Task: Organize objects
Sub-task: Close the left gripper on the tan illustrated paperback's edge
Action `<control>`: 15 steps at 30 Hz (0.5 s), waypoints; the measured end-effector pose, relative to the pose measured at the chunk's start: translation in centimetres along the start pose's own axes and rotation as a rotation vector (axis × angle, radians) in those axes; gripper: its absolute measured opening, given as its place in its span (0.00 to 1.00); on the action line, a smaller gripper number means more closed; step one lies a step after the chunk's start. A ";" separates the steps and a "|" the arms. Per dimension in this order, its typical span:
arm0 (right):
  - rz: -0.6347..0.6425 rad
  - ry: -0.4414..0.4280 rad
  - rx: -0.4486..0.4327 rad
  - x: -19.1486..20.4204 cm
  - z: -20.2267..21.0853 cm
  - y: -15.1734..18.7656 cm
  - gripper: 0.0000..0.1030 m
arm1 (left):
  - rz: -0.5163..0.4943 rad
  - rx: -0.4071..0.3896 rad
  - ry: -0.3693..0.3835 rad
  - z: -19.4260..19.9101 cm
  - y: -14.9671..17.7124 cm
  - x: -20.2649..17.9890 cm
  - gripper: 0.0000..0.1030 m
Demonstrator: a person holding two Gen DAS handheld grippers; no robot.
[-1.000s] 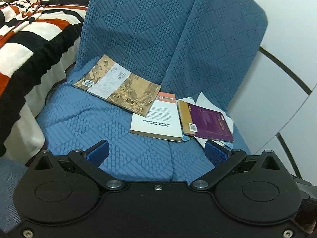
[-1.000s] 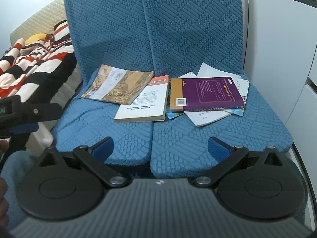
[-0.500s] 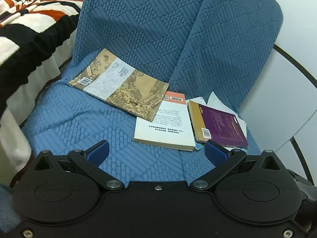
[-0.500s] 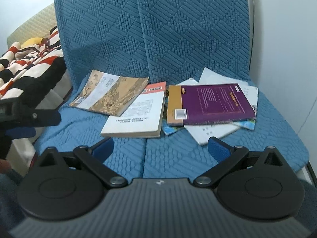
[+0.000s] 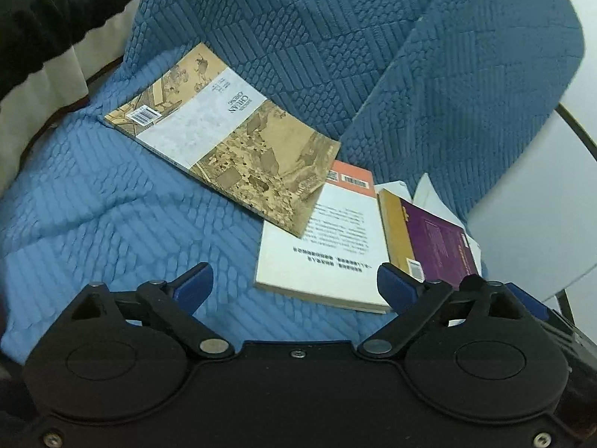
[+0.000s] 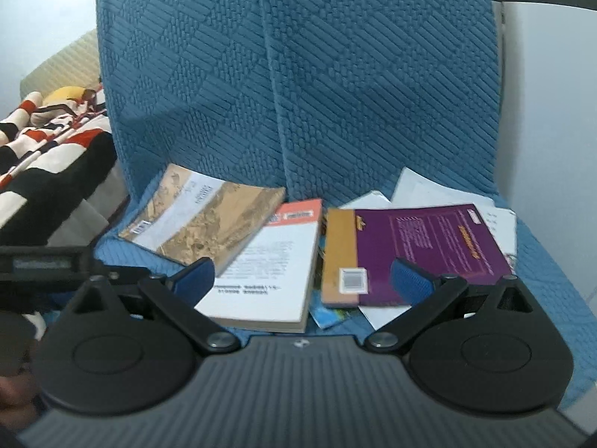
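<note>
Three books lie on the blue seat [image 5: 93,216]. A tan painted-cover book [image 5: 224,138] lies at the left and overlaps a white book with an orange band [image 5: 328,246]. A purple book with a tan spine [image 5: 429,242] lies at the right on loose white papers [image 6: 421,190]. The same tan book [image 6: 201,220], white book [image 6: 268,265] and purple book [image 6: 410,250] show in the right wrist view. My left gripper [image 5: 294,280] is open and empty just before the white book. My right gripper [image 6: 302,276] is open and empty, close over the white and purple books.
A striped red, black and white blanket [image 6: 48,156] lies on the bed to the left. The blue quilted backrest [image 6: 298,74] rises behind the books. A white panel with a black line [image 5: 552,201] stands at the right. The left gripper's body [image 6: 44,263] shows at the right view's left edge.
Both grippers have moved forward and closer to the books on the seat. Both stay open. The books have not moved.
</note>
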State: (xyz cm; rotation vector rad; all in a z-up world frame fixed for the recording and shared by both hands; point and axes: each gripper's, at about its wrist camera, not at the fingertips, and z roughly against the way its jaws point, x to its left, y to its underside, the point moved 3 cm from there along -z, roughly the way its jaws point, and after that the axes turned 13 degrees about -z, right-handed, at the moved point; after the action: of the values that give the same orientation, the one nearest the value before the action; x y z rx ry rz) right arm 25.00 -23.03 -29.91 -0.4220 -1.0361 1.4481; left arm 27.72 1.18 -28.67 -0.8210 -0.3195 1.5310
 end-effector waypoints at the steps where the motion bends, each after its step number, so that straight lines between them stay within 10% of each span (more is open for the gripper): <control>1: 0.005 -0.005 0.001 0.2 -0.5 0.0 0.95 | 0.007 0.008 0.011 -0.6 -0.3 0.2 0.88; 15: -0.109 -0.067 0.111 0.7 -8.1 -1.1 0.49 | 0.371 0.101 0.153 -8.4 -3.1 7.6 0.46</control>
State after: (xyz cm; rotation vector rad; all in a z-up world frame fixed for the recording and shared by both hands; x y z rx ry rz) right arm 31.82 -19.78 -33.13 -0.2354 -1.0105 1.4225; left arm 36.06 6.62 -34.91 -0.9478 0.0268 1.7977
